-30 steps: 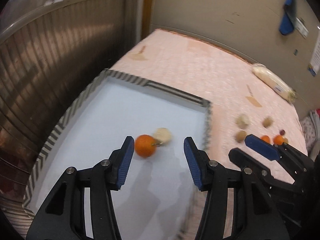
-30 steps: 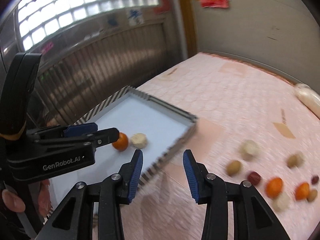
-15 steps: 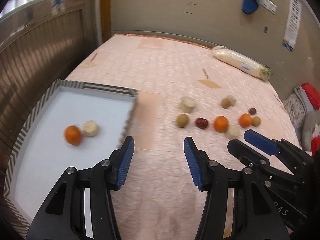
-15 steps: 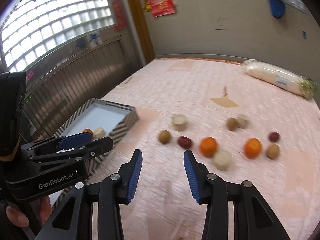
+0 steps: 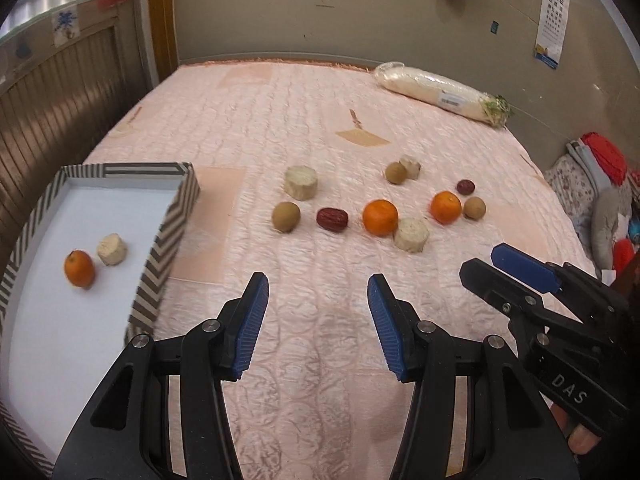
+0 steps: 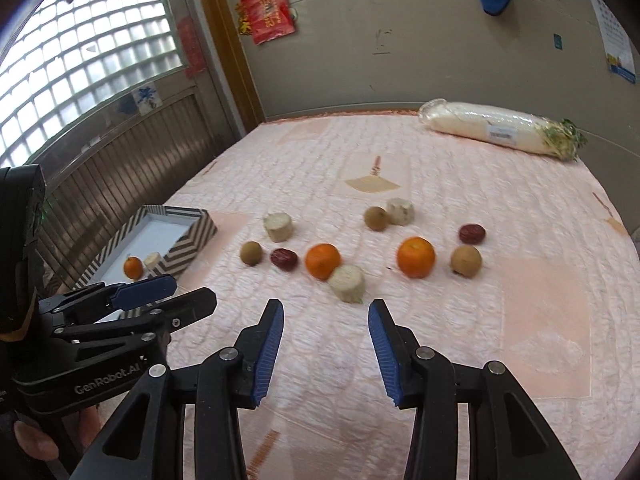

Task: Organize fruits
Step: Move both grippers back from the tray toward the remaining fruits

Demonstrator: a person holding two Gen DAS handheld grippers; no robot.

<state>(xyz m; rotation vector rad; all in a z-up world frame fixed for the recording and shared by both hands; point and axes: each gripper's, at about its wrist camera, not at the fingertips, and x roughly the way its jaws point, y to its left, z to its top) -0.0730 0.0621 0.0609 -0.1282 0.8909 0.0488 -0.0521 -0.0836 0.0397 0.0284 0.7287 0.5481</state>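
Two empty claws hang over the pink quilt, and the loose fruit lies just ahead of them.

Both sets of jaws stand partly apart with nothing in between: the right gripper sits closest to the fruit, and the left gripper is a bit farther back, nearer the tray. Right in front of the right claw, a little up the quilt, lies a pale cut chunk, a short stubby round with its flat face turned up. It touches an orange just behind it. A dark red date lies beside that orange, with its long side running left to right. Off to the left is the striped tray, which already holds one small orange and one pale chunk side by side. I think the right hand is the better one for the next pick.
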